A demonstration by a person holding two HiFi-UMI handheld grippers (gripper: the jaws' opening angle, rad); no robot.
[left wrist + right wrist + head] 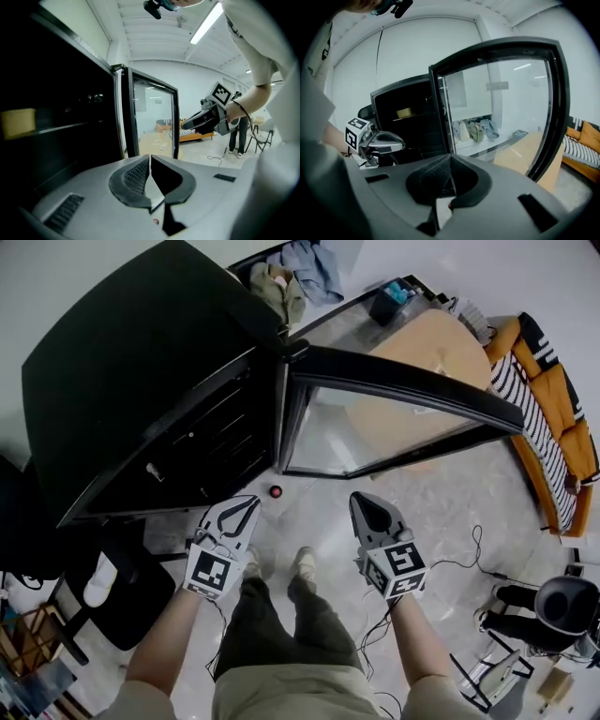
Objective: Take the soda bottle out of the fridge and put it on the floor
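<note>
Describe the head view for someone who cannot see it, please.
Seen from above, a person holds the left gripper and right gripper, both shut and empty, before a black fridge whose glass door stands open. A small red round thing sits on the floor just in front of the fridge.

Black fridge (141, 362), small red item (276, 491) on pale grey marbled floor (441, 493), orange sofa (562, 427) with black-white striped throw (525, 395), tan bench (422, 343), left tool (246, 507) and right tool (366, 504) pale grey with black-white square markers.
</note>
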